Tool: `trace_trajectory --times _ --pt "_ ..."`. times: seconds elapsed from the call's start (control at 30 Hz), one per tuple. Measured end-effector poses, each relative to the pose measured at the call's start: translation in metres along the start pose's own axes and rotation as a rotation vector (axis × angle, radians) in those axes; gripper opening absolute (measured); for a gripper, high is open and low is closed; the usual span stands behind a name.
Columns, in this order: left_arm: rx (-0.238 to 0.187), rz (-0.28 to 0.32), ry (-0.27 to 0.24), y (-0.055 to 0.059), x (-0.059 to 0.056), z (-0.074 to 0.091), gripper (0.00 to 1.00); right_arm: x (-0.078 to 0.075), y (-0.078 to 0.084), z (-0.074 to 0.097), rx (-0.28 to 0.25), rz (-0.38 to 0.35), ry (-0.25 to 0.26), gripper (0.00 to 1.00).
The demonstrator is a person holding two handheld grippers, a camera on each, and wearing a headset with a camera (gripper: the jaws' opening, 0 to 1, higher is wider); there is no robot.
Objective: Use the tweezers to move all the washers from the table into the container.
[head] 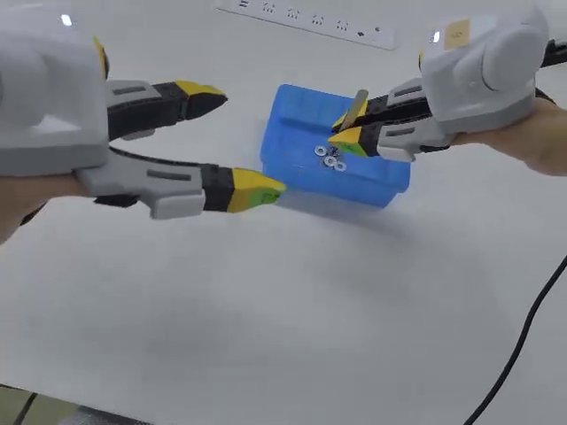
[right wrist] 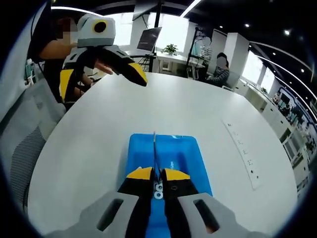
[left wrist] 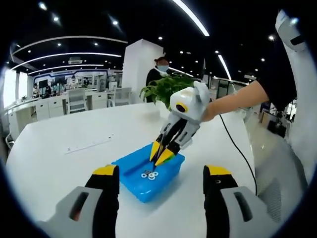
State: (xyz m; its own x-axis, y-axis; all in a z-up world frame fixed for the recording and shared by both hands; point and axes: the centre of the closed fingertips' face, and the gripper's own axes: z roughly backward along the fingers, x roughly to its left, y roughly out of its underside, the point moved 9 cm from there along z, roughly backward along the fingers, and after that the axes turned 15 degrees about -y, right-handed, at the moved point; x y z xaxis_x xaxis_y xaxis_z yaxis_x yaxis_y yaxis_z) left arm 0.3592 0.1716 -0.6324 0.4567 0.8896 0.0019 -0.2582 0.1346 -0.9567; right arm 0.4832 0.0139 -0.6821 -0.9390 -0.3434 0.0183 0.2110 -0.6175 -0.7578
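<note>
A blue container sits on the white table and holds a few small metal washers. My right gripper hovers over it, shut on thin metal tweezers. In the right gripper view the tweezers stick out from between the closed jaws over the container, with the washers just below the jaw tips. My left gripper is open and holds nothing, to the left of the container. The left gripper view looks past its spread jaws at the container, the washers and the right gripper.
A white power strip lies at the table's far side. A black cable runs across the near right corner. Bare table top spreads in front of the container. A person and a green plant stand beyond the table.
</note>
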Motion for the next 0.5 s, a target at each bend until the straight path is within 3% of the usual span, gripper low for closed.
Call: trace_trajectory --times 0.27,0.4,0.5 --pt "-0.039 -0.133 0.1 -0.031 -0.017 -0.042 0.62 0.01 -0.014 0.011 0.003 0.029 0.015 0.07" --pt "-0.013 -0.206 0.135 -0.037 -0.022 -0.057 0.58 0.017 -0.017 0.013 0.012 0.043 0.01 0.07" --pt "0.001 -0.218 0.166 -0.04 -0.026 -0.063 0.47 0.022 -0.019 0.015 0.012 0.047 0.007 0.07"
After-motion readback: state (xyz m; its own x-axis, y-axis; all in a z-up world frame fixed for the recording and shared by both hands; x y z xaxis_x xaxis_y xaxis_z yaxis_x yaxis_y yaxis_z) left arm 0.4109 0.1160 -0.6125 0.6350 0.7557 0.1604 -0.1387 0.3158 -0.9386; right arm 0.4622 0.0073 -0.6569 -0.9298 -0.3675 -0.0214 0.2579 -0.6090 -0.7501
